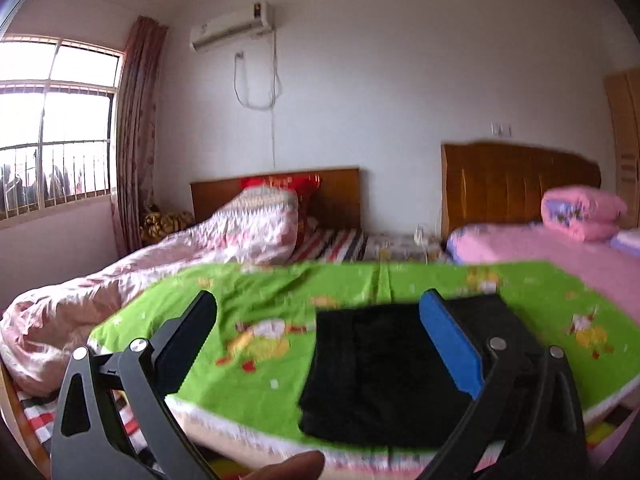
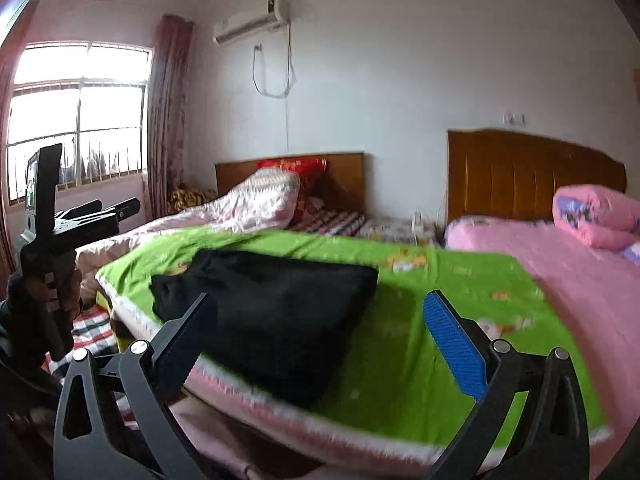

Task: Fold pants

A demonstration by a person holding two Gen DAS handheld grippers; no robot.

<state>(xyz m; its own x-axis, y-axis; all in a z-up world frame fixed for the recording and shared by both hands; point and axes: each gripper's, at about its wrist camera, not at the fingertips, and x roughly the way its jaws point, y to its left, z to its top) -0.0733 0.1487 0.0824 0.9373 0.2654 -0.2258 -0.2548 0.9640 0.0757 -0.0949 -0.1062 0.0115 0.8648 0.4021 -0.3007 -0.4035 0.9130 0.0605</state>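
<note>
Pants point(image 2: 272, 312) lie folded on one green sheet point(image 2: 420, 344). Only the right view shows the left gripper point(image 2: 108, 212). Both the left and the right gripper point(image 2: 320, 320) gape empty.

My blue pad point(image 1: 450, 344) hides part of the black pants point(image 1: 372, 372); the green cover's point(image 2: 400, 360) print is blurred past reading, lower frame.
</note>
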